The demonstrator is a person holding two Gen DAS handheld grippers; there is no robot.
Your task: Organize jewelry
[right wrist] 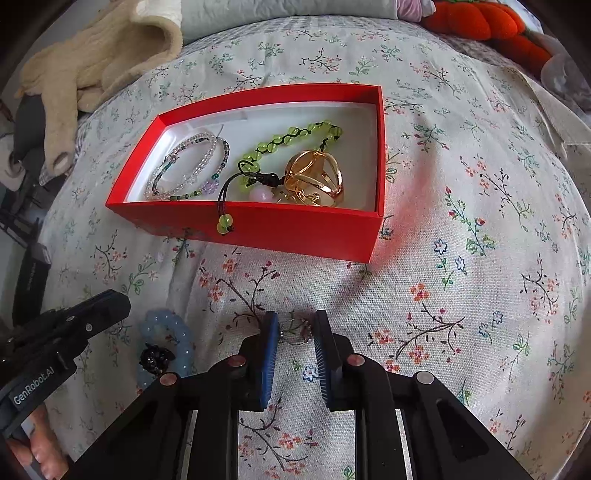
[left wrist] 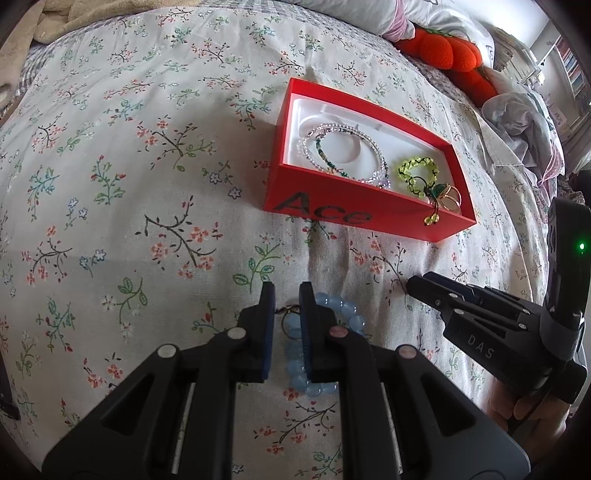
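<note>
A red box (left wrist: 334, 218) (right wrist: 295, 236) lies on the floral bedspread. It holds clear and green beaded bracelets (left wrist: 343, 155) (right wrist: 188, 166), a yellow-green bead bracelet (left wrist: 417, 171) (right wrist: 291, 138) and a gold ring piece (right wrist: 314, 177) (left wrist: 448, 197). A pale blue bead bracelet (left wrist: 343, 310) (right wrist: 173, 325) lies on the bedspread. My left gripper (left wrist: 287, 291) is open over it, one finger inside its loop. My right gripper (right wrist: 293, 317) is open around a small thin ring (right wrist: 295, 334) lying on the cloth.
Orange plush toys (left wrist: 447, 55) (right wrist: 476, 18) and crumpled clothes (left wrist: 517, 122) lie at the far right. A beige blanket (right wrist: 99, 55) lies at the far left. A dark box (right wrist: 31, 277) stands off the bed's left edge.
</note>
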